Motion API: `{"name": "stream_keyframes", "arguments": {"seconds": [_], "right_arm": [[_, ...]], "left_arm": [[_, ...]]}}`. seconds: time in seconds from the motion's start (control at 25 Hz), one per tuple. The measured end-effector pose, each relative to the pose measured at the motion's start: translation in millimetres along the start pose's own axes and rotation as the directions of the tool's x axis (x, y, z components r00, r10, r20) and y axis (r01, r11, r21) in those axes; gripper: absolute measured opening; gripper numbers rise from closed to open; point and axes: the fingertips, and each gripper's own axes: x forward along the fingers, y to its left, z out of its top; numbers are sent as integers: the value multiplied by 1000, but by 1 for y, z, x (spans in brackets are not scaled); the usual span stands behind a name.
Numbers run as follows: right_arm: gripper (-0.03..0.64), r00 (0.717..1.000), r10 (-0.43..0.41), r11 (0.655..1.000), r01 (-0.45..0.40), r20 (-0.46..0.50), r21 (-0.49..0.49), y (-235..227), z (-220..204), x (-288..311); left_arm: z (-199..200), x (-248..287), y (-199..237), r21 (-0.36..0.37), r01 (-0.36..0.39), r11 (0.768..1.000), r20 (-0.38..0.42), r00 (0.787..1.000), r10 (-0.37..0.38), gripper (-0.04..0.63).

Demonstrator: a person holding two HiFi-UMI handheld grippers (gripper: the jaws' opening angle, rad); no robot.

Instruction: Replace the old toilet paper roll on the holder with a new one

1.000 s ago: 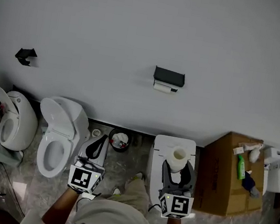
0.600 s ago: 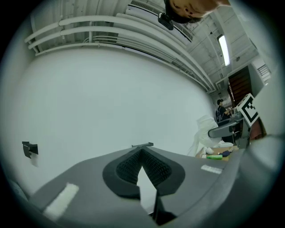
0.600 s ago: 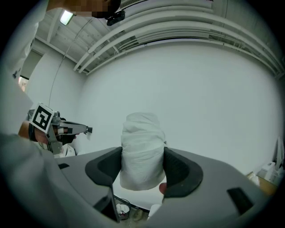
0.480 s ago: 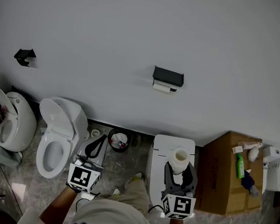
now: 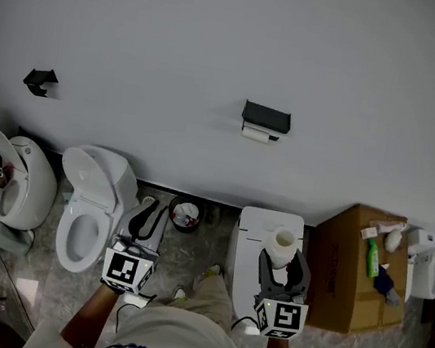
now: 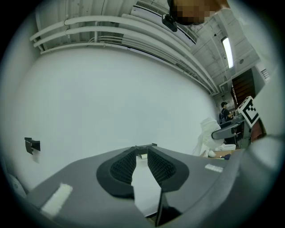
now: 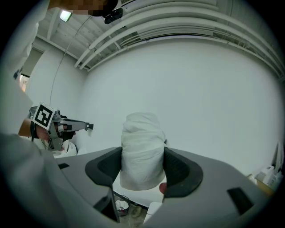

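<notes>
**A:** Cracked the left gripper (image 6: pixel 142 151) open a sliver over the last second; still nothing between its jaws. Barely shifted the right gripper (image 7: pixel 142 156).

**B:** Holding what on the right?

**A:** Clamped on the new toilet paper roll (image 5: pixel 282 243), a pad pressed to each side. Held upright just above the closed white toilet (image 5: pixel 254 225).

**B:** And the target?

**A:** Black holder (image 5: pixel 266 118) up on the wall, at 11 o'clock from the new roll and well apart from it. Old roll (image 5: pixel 257 134) hanging under it, so not swapped yet.

**B:** Risks from here?

**A:** Probably squashing the soft new roll out of round with too hard a squeeze, then binding on the holder. Could also fumble the old roll with so narrow a left opening; need wider jaws before reaching. Trash bin (image 5: pixel 185 217) on the floor at 1 o'clock from the left gripper: handy for the discard, but easy to miss if released from holder height.
</notes>
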Motion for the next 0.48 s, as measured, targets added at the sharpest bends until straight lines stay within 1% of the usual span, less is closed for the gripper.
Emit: {"name": "stream_keyframes", "arguments": {"seconds": [0.08,0.28,0.4,0.48], "right_arm": [[282,1000,1,1000,-1,1,-9,-1,1,-1],[282,1000,2,1000,-3,-12,-21,-3,3,-1],[282,1000,5,1000,-5,-15,-21,-4,2,-1],[282,1000,6,1000,-6,-20,-20,-5,1,-1]], "left_arm": [[2,0,0,-9,-1,1000,13,1000,1,87],[5,2,0,-35,-4,999,41,999,6,92],[6,3,-2,-26,0,1000,39,999,1,103],[6,3,-3,0,-10,1000,33,999,10,126]]}}
